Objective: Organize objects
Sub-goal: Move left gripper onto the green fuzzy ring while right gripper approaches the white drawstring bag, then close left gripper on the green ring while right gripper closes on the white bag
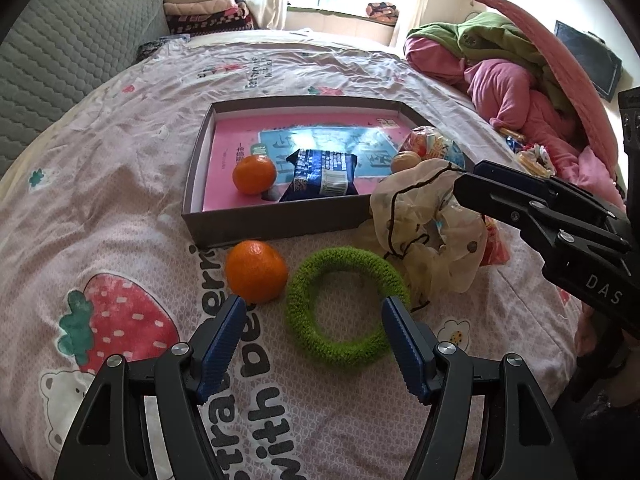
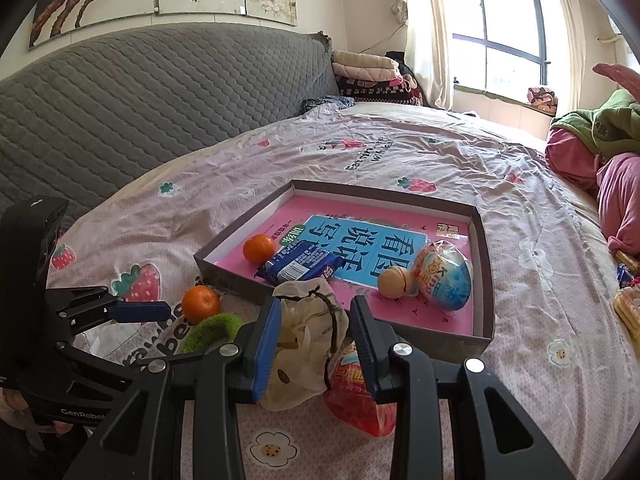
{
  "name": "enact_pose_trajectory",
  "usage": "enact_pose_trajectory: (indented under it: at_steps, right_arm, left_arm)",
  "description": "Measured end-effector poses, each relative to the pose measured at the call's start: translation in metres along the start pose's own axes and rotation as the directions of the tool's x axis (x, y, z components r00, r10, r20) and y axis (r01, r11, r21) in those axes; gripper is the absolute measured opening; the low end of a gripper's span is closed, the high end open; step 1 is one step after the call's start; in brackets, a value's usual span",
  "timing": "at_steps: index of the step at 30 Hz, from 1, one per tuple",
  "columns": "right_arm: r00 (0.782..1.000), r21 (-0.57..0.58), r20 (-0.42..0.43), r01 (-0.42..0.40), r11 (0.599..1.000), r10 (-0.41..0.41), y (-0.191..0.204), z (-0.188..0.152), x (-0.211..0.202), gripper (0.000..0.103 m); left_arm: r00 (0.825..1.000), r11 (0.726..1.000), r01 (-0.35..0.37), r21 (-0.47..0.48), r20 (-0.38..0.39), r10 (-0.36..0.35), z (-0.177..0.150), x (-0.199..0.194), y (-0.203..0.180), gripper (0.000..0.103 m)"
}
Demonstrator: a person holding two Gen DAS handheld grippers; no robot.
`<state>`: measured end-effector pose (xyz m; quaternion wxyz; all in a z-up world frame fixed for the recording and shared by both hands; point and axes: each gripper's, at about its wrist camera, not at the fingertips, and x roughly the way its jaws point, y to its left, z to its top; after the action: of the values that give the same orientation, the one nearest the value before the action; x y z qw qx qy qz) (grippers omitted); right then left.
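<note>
Now, your scene as it stood:
Bed: a pink strawberry-print sheet (image 1: 120,200) covered it.
Box: a shallow grey box (image 1: 280,220) lay open on the sheet, lined with a pink and blue printed sheet.
Inside box: an orange (image 1: 255,174), a blue packet (image 1: 322,176), a tan ball (image 2: 394,283) and a wrapped egg (image 2: 442,280).
Outside box: a second orange (image 1: 256,271) touched a green ring (image 1: 346,306), both just in front of the box.
Left claw (image 1: 314,320): your jaws stood wide open over the ring, gripping nothing.
Right claw (image 2: 314,320): your jaws were partly closed around a cream drawstring bag (image 2: 308,344); whether the pads pressed it, I cannot tell.
Red packet (image 2: 360,396): it lay under the bag.
</note>
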<state>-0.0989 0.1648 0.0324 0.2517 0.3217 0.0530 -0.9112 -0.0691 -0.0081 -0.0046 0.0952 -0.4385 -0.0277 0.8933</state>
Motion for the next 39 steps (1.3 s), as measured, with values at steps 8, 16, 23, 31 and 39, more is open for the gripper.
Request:
enact_pose_trajectory:
  at_steps: [8, 16, 23, 31, 39]
  right_arm:
    - [1.000, -0.005, 0.006, 0.012, 1.000, -0.012, 0.001, -0.003, -0.002, 0.036]
    - [0.999, -0.032, 0.005, 0.039, 0.999, -0.039, 0.003, -0.004, 0.001, 0.036]
    - [0.998, -0.051, -0.009, 0.057, 0.997, -0.058, 0.004, -0.007, 0.007, 0.036]
    - [0.997, -0.060, -0.043, 0.059, 0.996, -0.062, 0.003, -0.009, 0.021, 0.036]
    - [0.999, -0.108, -0.041, 0.031, 0.994, -0.036, 0.013, -0.013, 0.025, 0.036]
  left_arm:
    - [1.000, 1.000, -0.009, -0.009, -0.023, 0.009, -0.005, 0.006, 0.003, 0.072]
    - [0.997, 0.999, -0.041, -0.021, -0.063, 0.040, -0.012, 0.017, 0.007, 0.072]
    - [0.995, 0.998, -0.052, -0.028, -0.081, 0.050, -0.017, 0.026, 0.010, 0.072]
    - [0.997, 0.999, -0.052, -0.017, -0.064, 0.051, -0.019, 0.030, 0.008, 0.072]
    - [0.998, 0.999, -0.049, -0.007, -0.041, 0.049, -0.021, 0.031, 0.008, 0.072]
